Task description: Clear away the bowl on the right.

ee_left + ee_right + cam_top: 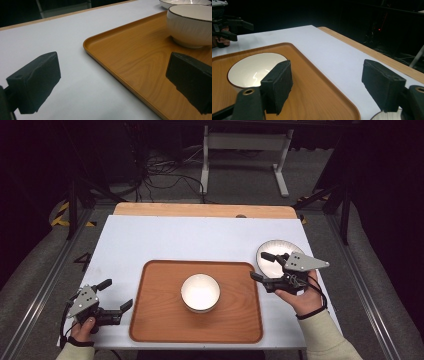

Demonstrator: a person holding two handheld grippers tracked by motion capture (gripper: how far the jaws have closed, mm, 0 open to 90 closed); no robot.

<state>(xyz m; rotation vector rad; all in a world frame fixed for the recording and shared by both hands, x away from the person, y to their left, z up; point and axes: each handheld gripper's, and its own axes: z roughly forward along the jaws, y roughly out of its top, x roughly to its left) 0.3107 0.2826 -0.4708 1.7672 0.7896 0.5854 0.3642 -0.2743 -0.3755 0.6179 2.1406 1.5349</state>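
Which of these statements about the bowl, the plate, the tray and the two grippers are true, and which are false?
1. The white bowl stands on the wooden tray. True.
2. The plate lies on the tray. False: it lies on the white table, to the right of the tray.
3. The right gripper holds the bowl. False: its jaws are open with nothing between them, above the plate's near edge.
4. The left gripper is open, left of the tray. True.
5. The bowl holds food. False: it looks empty.
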